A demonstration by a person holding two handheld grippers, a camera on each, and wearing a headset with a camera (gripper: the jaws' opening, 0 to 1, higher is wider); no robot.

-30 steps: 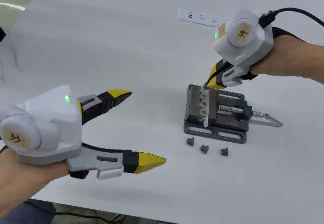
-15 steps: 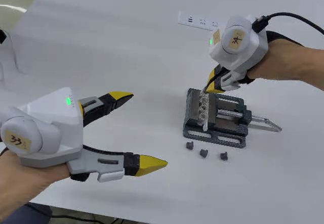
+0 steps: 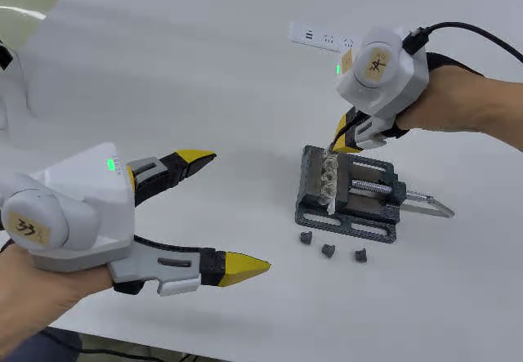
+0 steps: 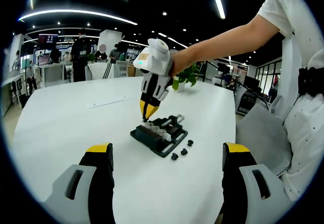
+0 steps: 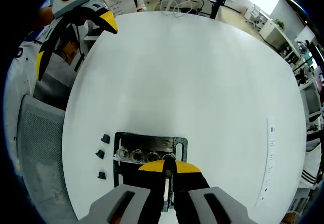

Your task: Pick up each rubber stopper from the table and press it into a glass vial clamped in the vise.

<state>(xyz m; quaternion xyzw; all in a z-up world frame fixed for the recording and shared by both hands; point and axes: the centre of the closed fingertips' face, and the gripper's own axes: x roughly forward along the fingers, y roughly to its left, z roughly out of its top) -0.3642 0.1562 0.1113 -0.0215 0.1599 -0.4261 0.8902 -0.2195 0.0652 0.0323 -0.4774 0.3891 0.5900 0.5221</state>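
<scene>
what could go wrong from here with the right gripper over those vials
1. The right gripper, jaws shut, is at the end of the row of glass vials clamped in the vise. Pressing down off-centre might chip or crack the glass.
2. Three rubber stoppers lie loose on the table beside the vise. A careless sweep might scatter them.

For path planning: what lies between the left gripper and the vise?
Head view: bare table from left gripper to vise; rubber stoppers sit beside it.
</scene>
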